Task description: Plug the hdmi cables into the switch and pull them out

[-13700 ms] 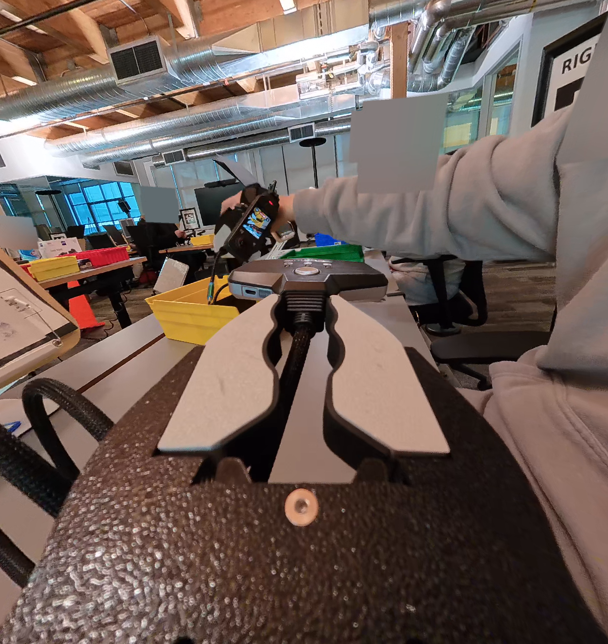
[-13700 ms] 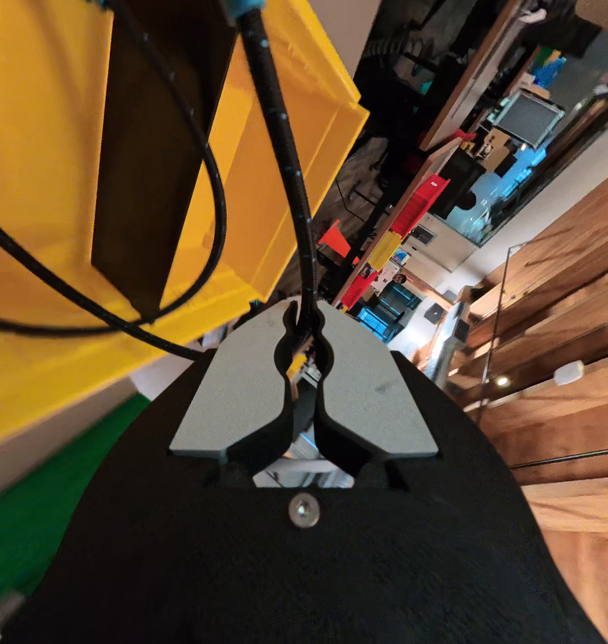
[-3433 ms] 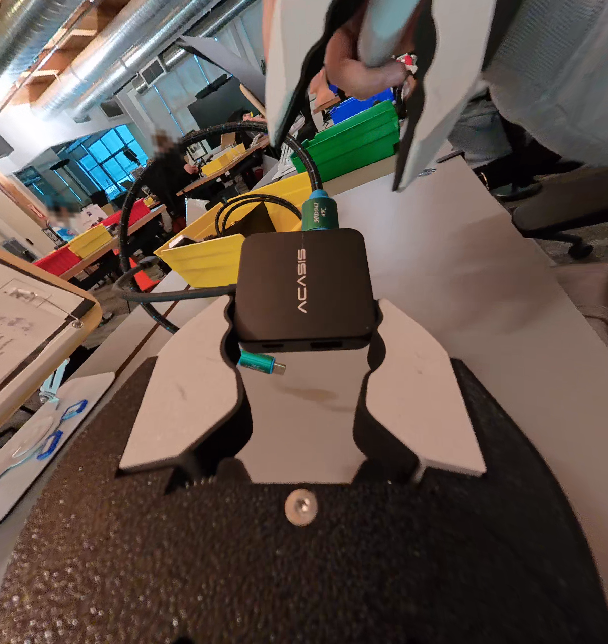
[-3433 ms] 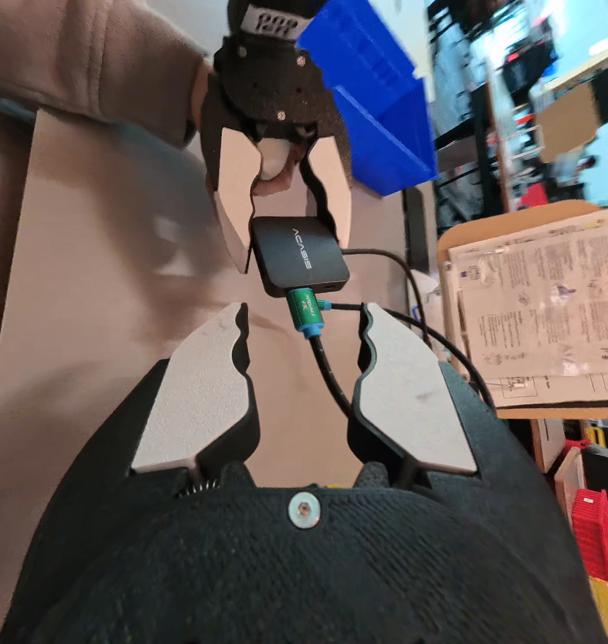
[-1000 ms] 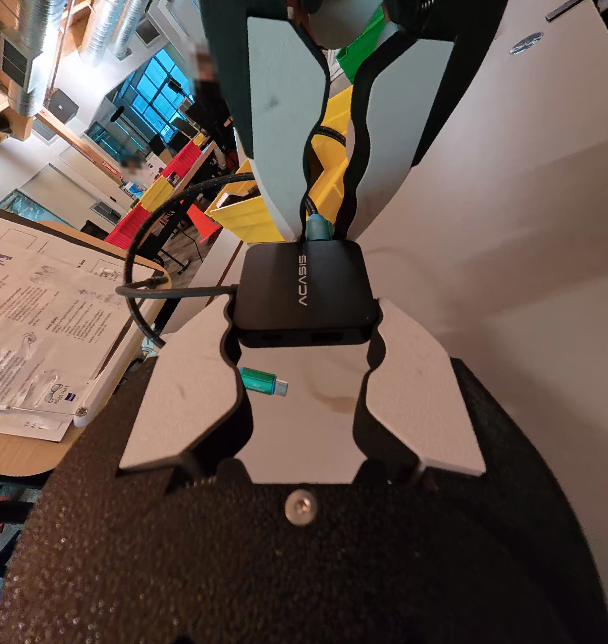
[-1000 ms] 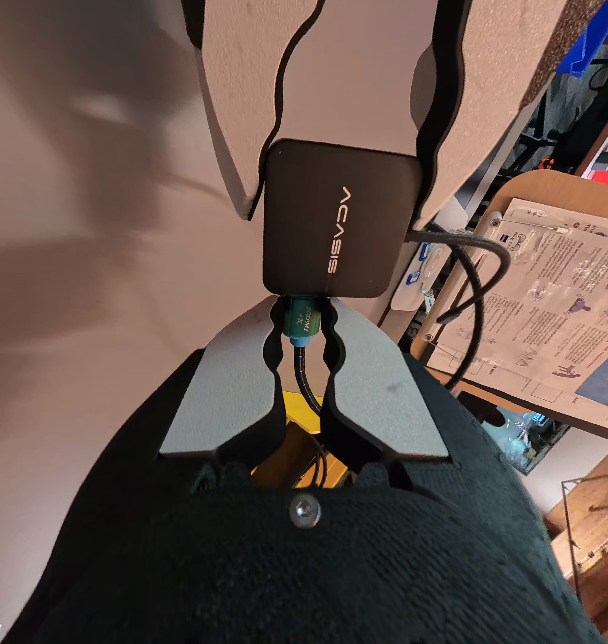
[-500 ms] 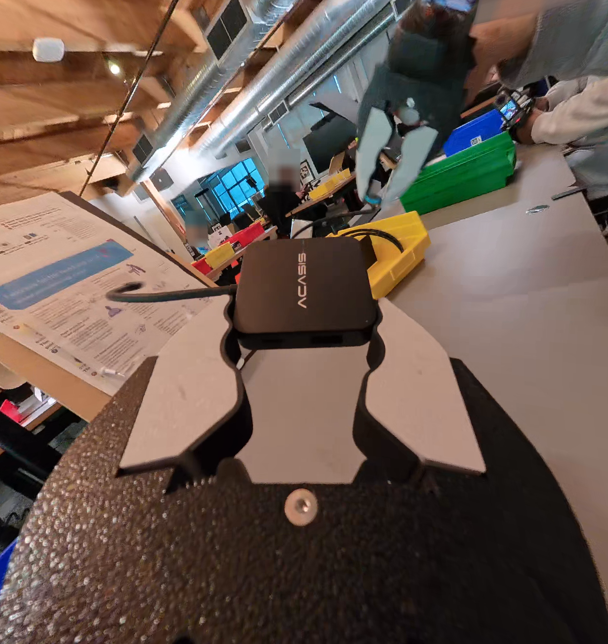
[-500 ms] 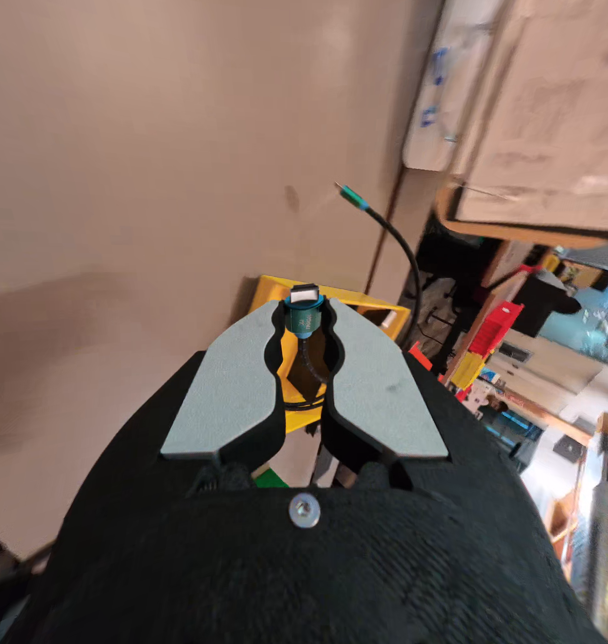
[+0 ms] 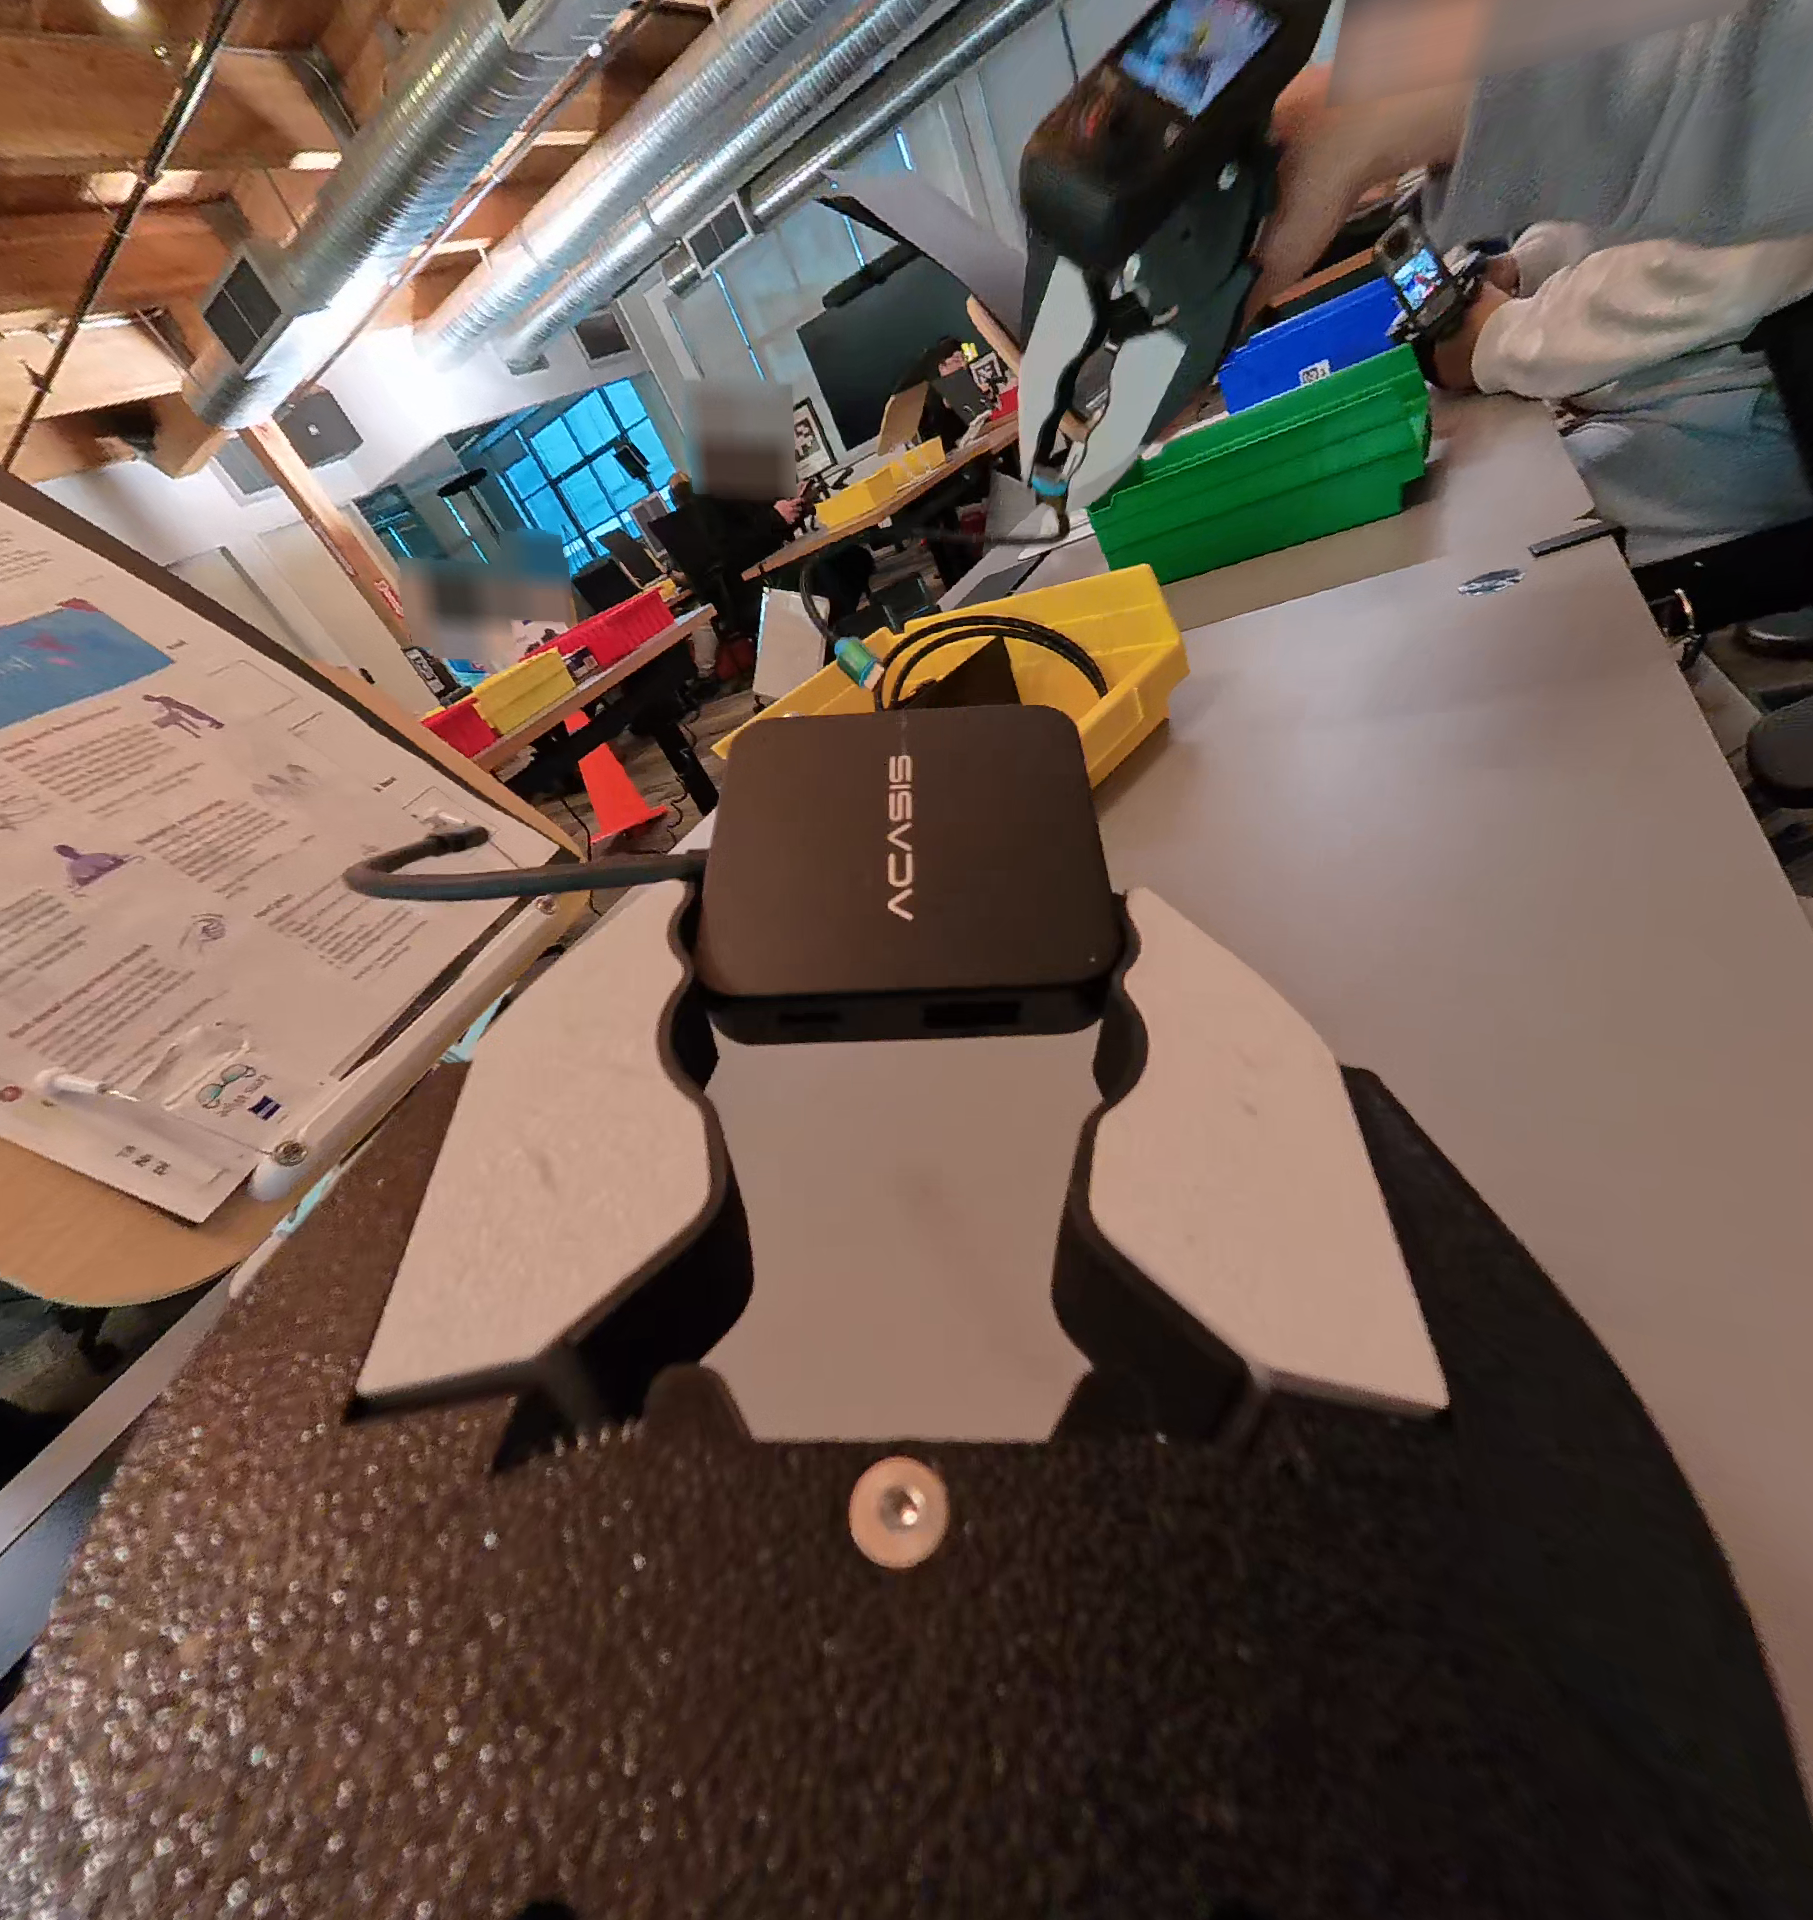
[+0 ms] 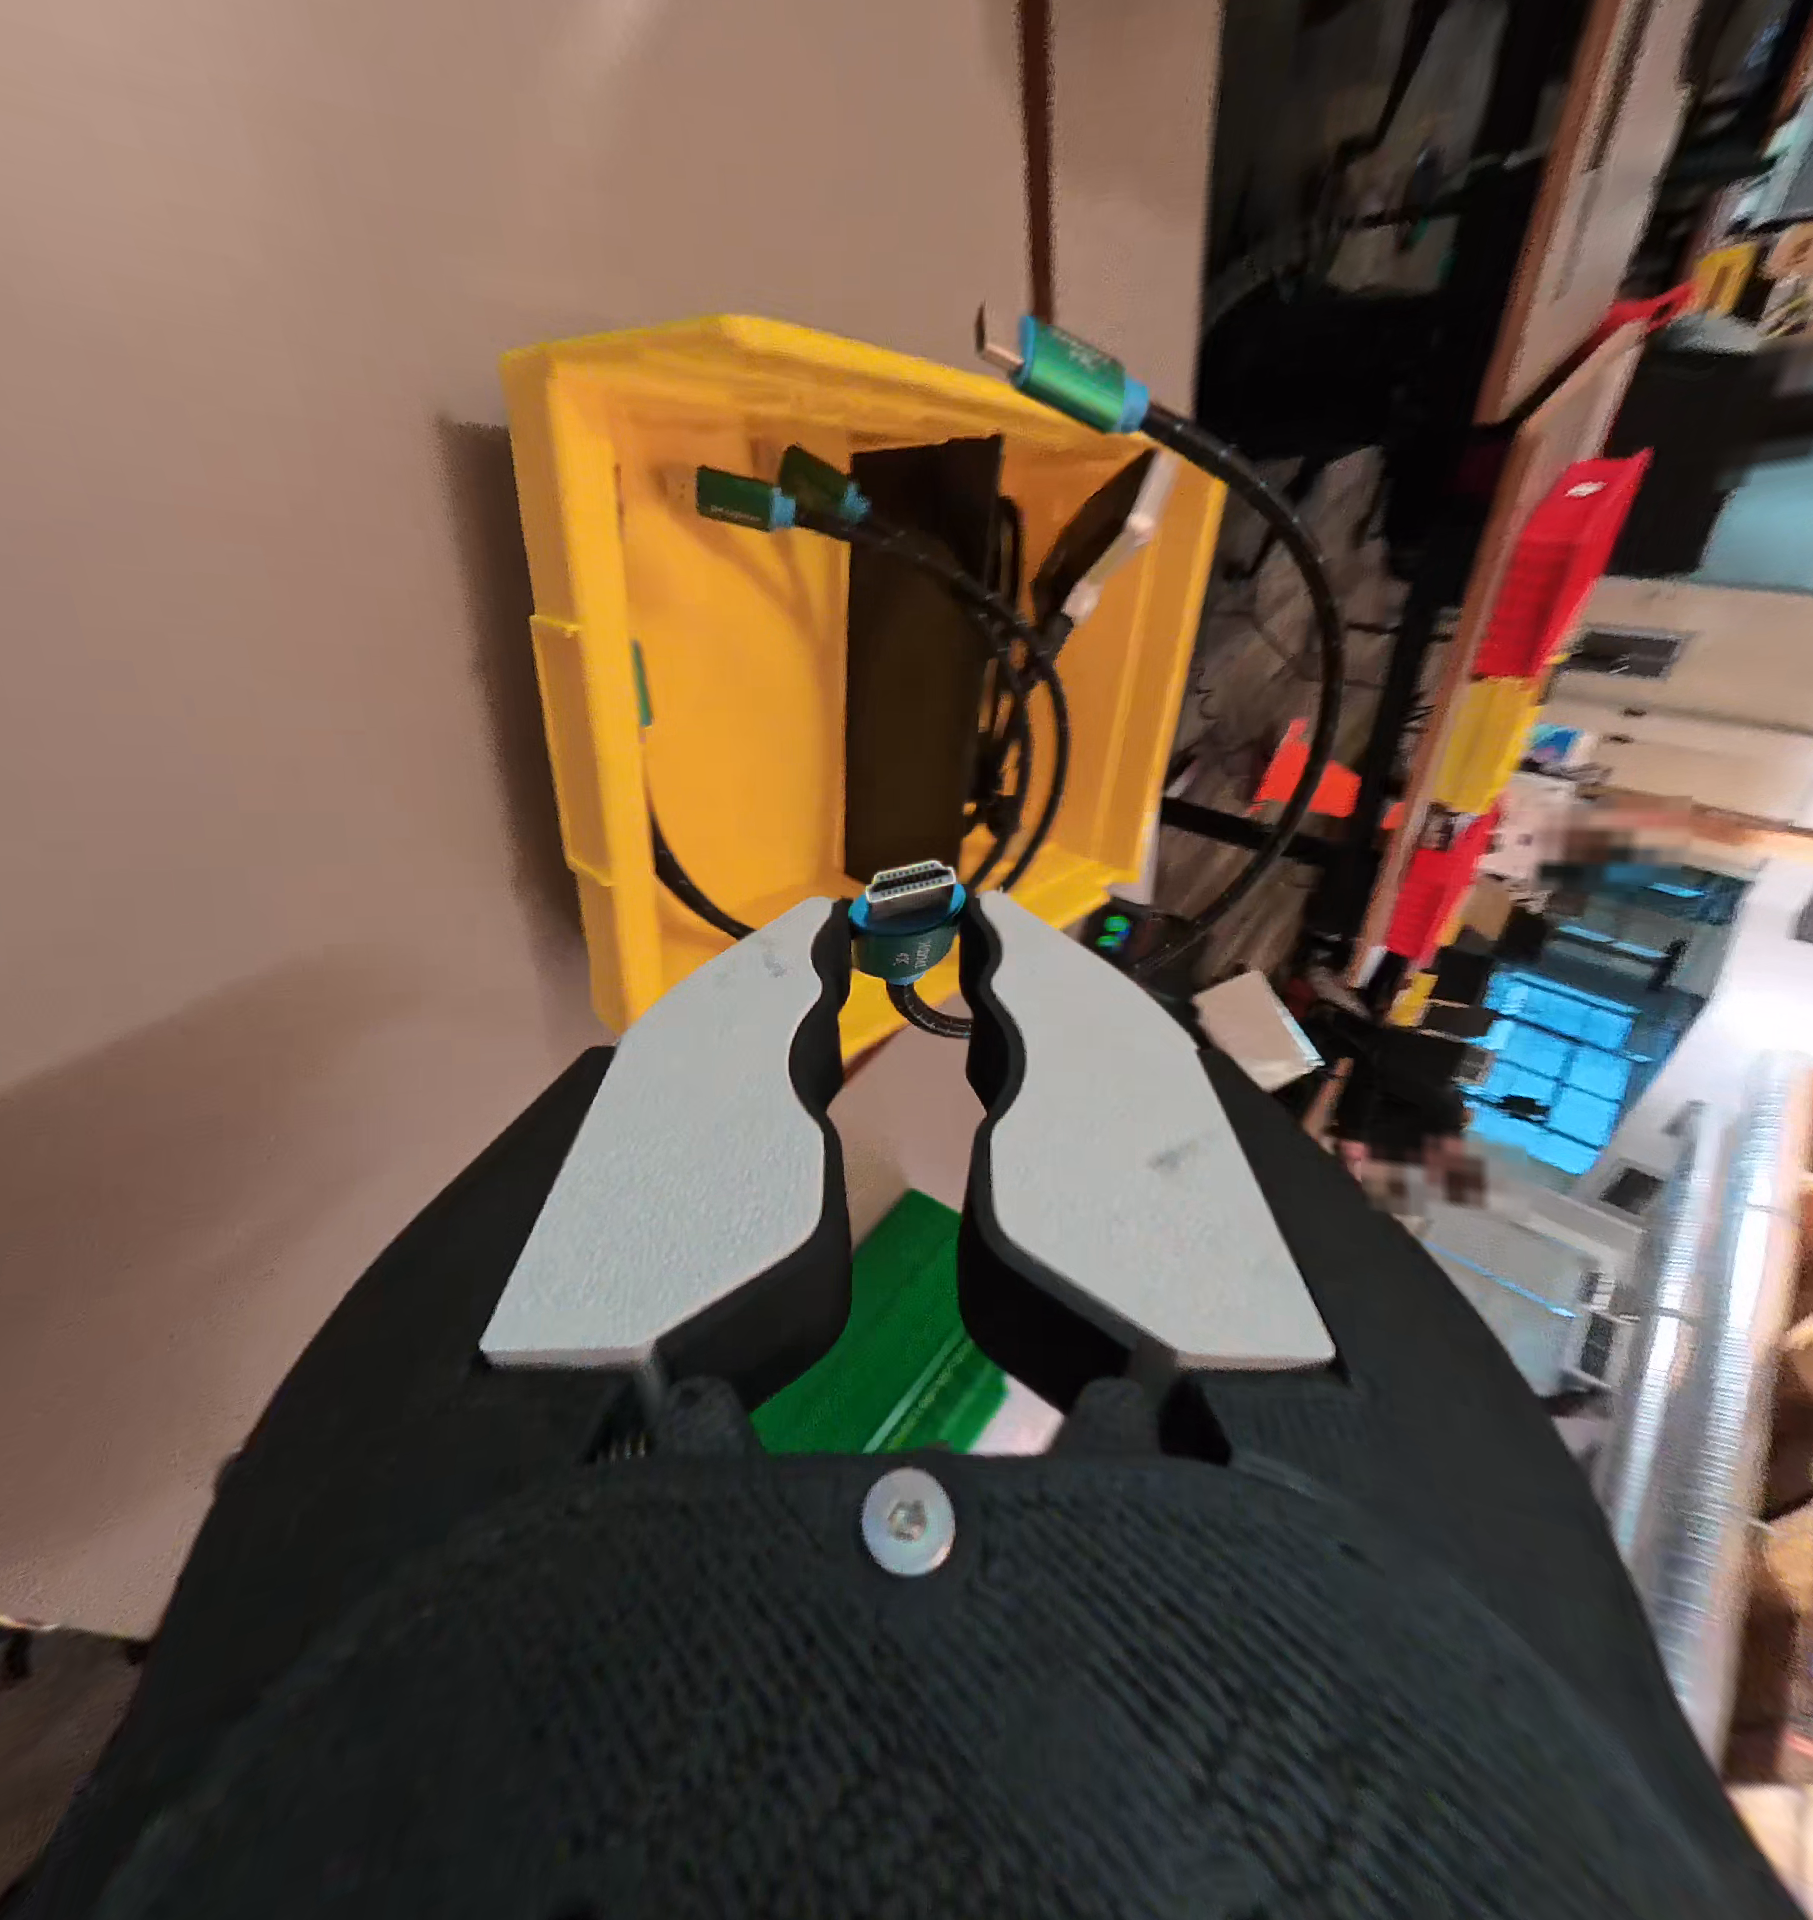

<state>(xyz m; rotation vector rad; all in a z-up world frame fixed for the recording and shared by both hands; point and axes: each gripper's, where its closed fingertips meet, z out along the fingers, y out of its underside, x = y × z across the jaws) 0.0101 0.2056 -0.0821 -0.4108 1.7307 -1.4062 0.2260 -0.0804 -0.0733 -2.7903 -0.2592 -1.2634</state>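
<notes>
Right wrist view: ahead of the right tongs [image 10: 907,920], which clamp a green plug [image 10: 904,925], a yellow bin [image 10: 725,665] holds cables. Left tongs [image 9: 904,961] grip the switch [image 9: 897,852], now unplugged from it.

Bright indoor light, fisheye warp at edges, motion blur in bkgd.

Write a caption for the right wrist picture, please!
Right hand-held gripper pinching a green HDMI plug above a yellow bin of cables.

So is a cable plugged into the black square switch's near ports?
No, both near ports on the black square switch sit empty.
</notes>
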